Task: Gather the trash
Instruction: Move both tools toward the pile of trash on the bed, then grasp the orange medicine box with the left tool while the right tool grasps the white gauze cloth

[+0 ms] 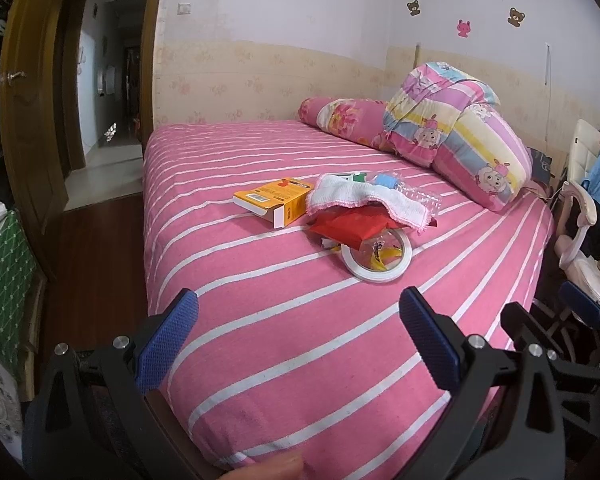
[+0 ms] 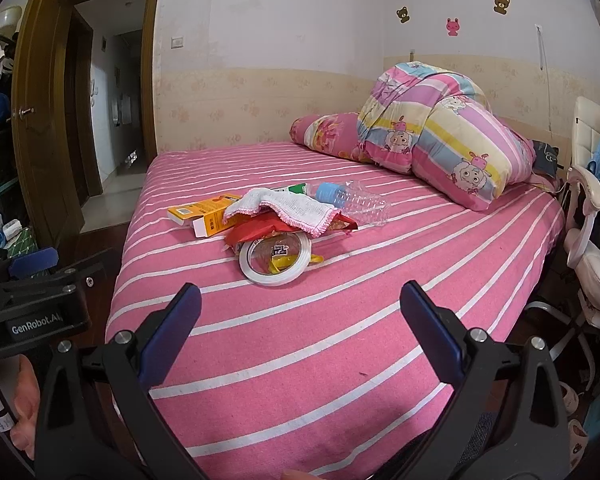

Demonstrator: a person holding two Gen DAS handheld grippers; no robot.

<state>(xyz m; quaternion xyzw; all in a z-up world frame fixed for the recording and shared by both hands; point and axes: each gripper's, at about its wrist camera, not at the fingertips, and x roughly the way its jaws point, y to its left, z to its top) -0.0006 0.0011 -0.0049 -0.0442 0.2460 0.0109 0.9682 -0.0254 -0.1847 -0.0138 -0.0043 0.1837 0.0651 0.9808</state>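
Two grippers hang over the near edge of the bed point(image 1: 260, 340), both spread wide and holding nothing.

From the left wrist view, the left gripper point(image 1: 298, 312) looks across the striped sheet at a small heap of trash near the middle of the mattress, well ahead of the fingers. An orange box point(image 1: 272, 200) lies at the left of the heap. A white cloth point(image 1: 364, 198) is draped over a red wrapper point(image 1: 350, 226), and a tape ring point(image 1: 376, 260) lies closest, with yellow scraps inside it. The right gripper shows at the right edge of this view.

From the right wrist view, the right gripper point(image 2: 300, 308) faces the same heap. A crushed clear bottle point(image 2: 352, 198) lies behind the cloth, touching it.

Judging from this, the reach has not begun. Start with the tape ring, since it is nearest and uncovered: one finger inside the hoop, one outside, pinching the band. The cloth may not be trash, so lift it aside before grabbing the wrapper beneath.
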